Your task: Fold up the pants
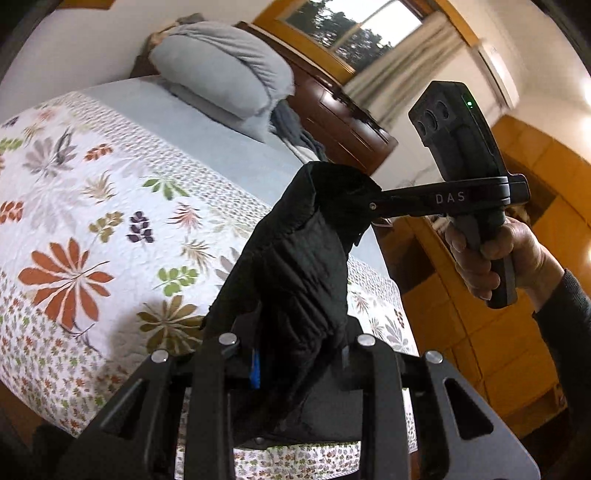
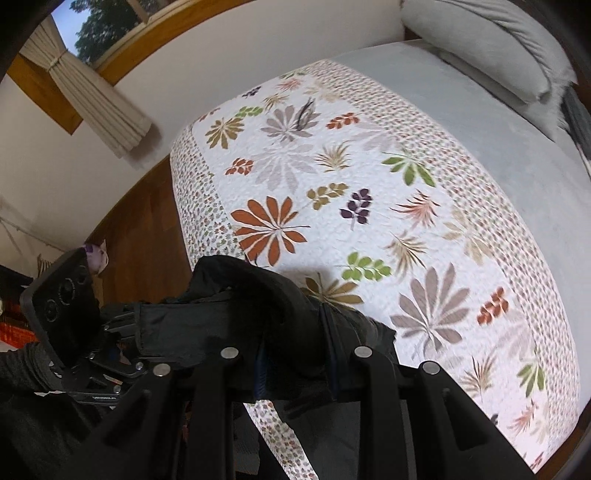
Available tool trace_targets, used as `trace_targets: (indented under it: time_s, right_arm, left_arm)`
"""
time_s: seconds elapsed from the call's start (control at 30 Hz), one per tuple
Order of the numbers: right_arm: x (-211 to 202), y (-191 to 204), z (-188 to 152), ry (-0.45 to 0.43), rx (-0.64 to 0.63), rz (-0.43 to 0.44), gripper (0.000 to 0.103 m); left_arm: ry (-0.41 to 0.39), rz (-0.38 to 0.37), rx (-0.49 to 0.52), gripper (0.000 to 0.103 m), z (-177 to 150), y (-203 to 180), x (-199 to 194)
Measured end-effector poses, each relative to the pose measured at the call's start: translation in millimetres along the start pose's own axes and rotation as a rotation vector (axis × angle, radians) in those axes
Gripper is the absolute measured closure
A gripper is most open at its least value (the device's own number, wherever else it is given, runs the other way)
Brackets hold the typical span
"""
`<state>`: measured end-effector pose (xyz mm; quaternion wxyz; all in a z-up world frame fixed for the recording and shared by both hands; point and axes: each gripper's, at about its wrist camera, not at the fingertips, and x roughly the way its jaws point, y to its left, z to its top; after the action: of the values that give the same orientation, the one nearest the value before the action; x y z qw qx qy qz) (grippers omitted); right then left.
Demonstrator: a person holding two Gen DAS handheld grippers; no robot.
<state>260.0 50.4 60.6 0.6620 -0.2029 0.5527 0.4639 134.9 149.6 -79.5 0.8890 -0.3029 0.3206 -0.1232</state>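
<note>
The black pants (image 1: 295, 280) hang in the air above the near edge of the bed, stretched between both grippers. My left gripper (image 1: 295, 365) is shut on one end of the pants. In the left wrist view my right gripper (image 1: 369, 205) comes in from the right and is shut on the other end. In the right wrist view my right gripper (image 2: 295, 358) clamps the bunched pants (image 2: 229, 317), and my left gripper (image 2: 122, 332) grips the same cloth at the left. The fingertips are hidden in the fabric.
The bed is covered by a white floral quilt (image 1: 92, 221) (image 2: 351, 203) with a grey sheet and grey pillows (image 1: 221, 74) (image 2: 491, 48) at its head. A wooden cabinet (image 1: 343, 122) and a curtained window (image 1: 351, 33) stand beyond. Wooden floor (image 2: 140, 221) lies beside the bed.
</note>
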Motion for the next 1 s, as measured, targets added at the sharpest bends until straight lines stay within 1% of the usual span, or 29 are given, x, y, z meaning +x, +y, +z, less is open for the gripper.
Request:
trace_targets:
  time_s: [0.27, 0.57, 0.8, 1.0]
  right_arm:
    - [-28, -36, -56, -0.048, 0.076, -0.010, 0.078]
    - [-44, -73, -123, -0.074, 0.140, -0.023, 0.078]
    - [-51, -104, -180, -0.086, 0.189, -0.044, 0.078]
    - [-42, -128, -219, -0.081, 0.228, -0.050, 0.078]
  left_arm:
    - [0.057, -0.019, 0.102, 0.078, -17, -52, 29]
    - [0.126, -0.039, 0.189, 0.078, -47, -97, 64]
    - [0.188, -0.054, 0.260, 0.078, -75, -129, 99]
    - [0.244, -0.048, 0.318, 0.078, -104, -150, 132]
